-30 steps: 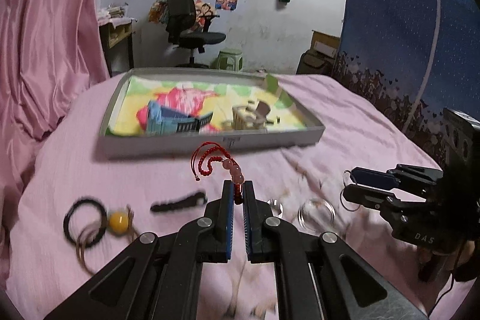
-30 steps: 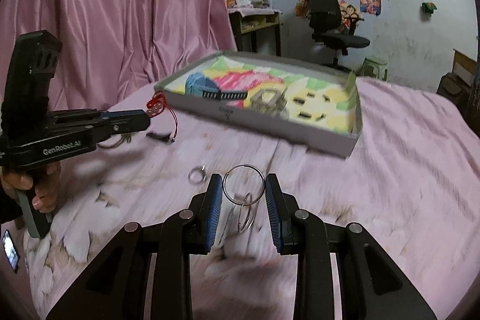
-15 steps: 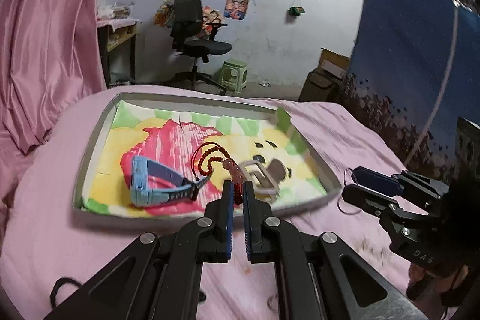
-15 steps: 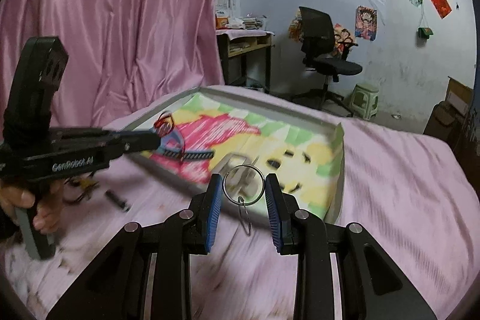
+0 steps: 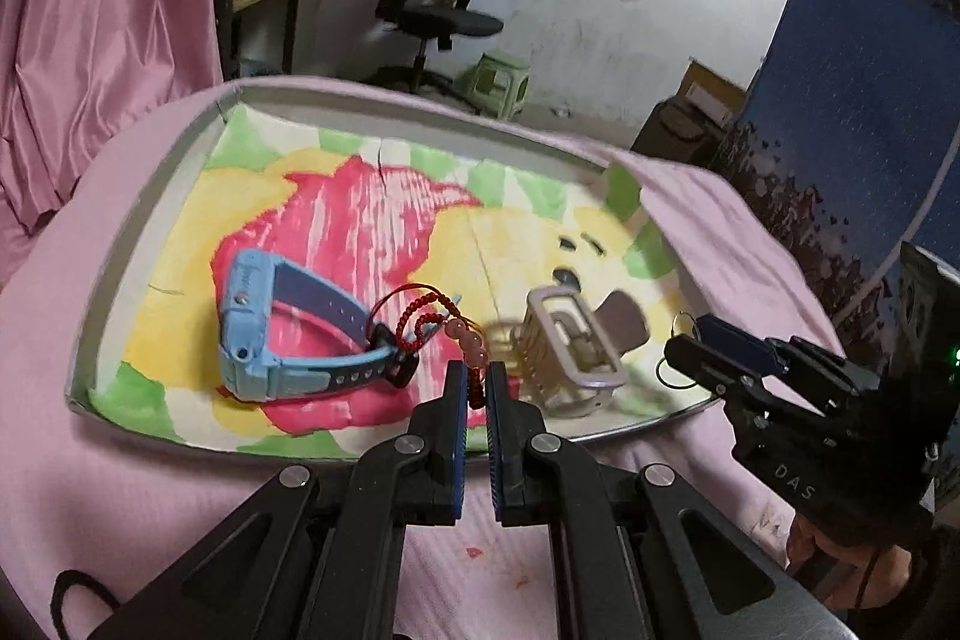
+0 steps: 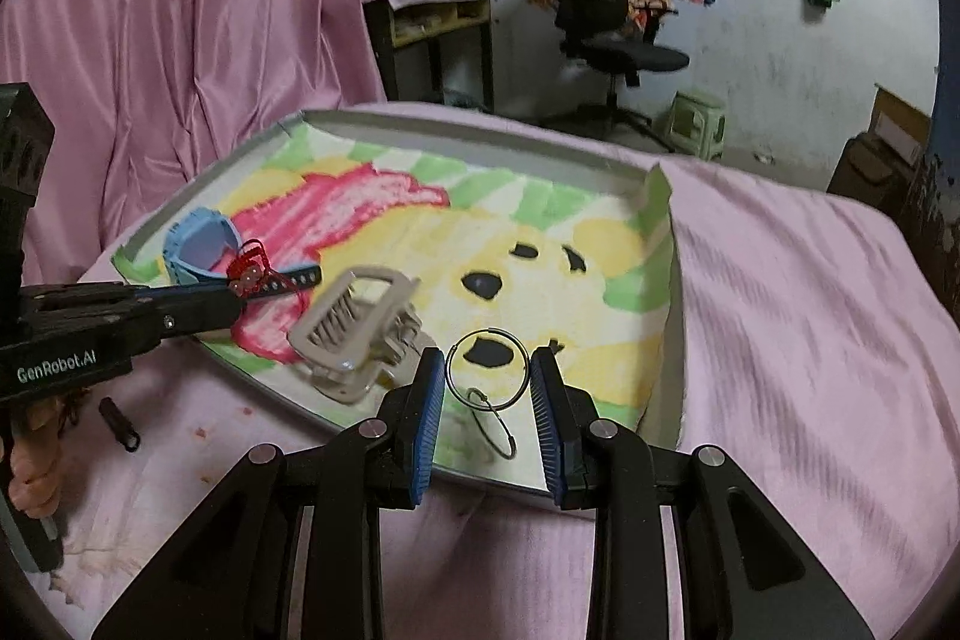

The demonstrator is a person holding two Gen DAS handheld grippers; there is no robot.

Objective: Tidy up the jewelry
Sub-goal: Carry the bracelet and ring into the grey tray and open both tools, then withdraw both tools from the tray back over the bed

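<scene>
Bracelet (image 5: pixel 441 322) of red cord with a few pink beads hangs from the left gripper (image 5: pixel 472 388), whose blue pads are pressed narrowly onto its lower end at the centre of the left wrist view; the clamped part is hidden between them. Its loop dangles over the tray (image 5: pixel 150 196), just above the strap of a blue watch (image 5: pixel 270 334) lying on the tray's left half. In the right wrist view the same bracelet (image 6: pixel 251 268) shows small and partly blurred at centre left, at the tip of the left gripper (image 6: pixel 237 301).

Lower centre of that view, the right gripper (image 6: pixel 487 370) clasps a thin metal ring (image 6: pixel 487 369) across its width, pads touching both sides, with a second ring (image 6: pixel 493 423) hanging from it over the tray's (image 6: pixel 675 280) near edge. In the left wrist view these rings are mostly hidden behind the right gripper (image 5: pixel 690 346); only a sliver shows.

A beige hair claw (image 6: pixel 354 334) lies in the tray between the two grippers, motion-blurred in the left wrist view (image 5: pixel 570 358). The tray's lining carries a bright cartoon print, and it sits on a bed with a pink sheet (image 6: pixel 810 310). A small black clip (image 6: pixel 120 424) lies on the sheet at lower left, below the left gripper. A black band (image 5: pixel 78 589) is cut off at the bottom left corner of the left wrist view.
</scene>
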